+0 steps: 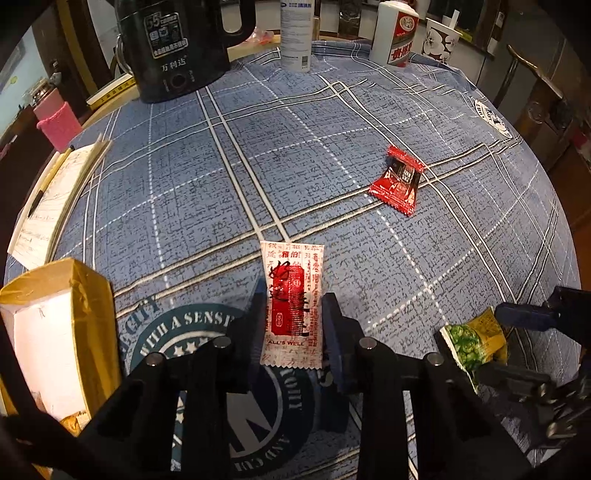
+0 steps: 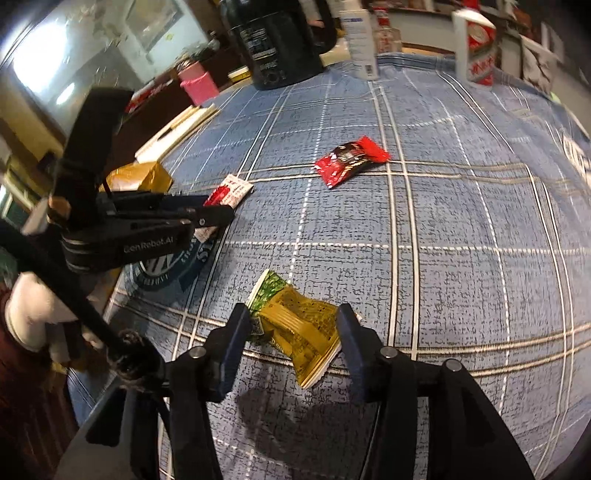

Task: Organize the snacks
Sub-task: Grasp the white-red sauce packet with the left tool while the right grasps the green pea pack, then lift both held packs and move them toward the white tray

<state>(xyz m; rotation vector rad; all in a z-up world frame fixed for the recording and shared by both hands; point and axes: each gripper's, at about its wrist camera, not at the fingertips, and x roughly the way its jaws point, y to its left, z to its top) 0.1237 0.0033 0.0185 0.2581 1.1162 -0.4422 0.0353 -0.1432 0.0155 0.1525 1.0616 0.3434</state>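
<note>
Left claw (image 1: 293, 314): fingers (image 1: 334, 325) set against both long edges of the white packet (image 1: 291, 295), pinching it across its width near the lower half. Packet flat, upper end pointing away over the blue cloth (image 1: 258, 166); hard to tell whether lifted or lying on the cloth.

Right claw (image 2: 291, 332): spread wider, straddling the green-yellow packet (image 2: 295, 325); right finger touching the packet's edge, left finger (image 2: 232, 347) just beside the green end. Not yet pressed home, by the look of it. Packet crumpled, twisted at the waist.

Further out: red packet (image 1: 399, 181) alone mid-cloth, well apart from both claws. Open box (image 1: 55, 332) with yellow tape at the left claw's side, probably the place for the snacks. Beyond, at the far rim: kettle (image 1: 177, 48), white bottle (image 1: 295, 33), pink cup (image 1: 57, 118), notepad (image 1: 51, 199).

Handling, as a judgement: all three light, thin, soft film with little inside. Slick and crinkly, so likely to slide or buckle under a hard squeeze. Best taken across the middle of the filled part, not at the crimped ends, which fold and slip. Contents of the green-yellow one possibly brittle; gentle closing advised. Red packet puffed and lying askew, so line the fingers across its short width.
</note>
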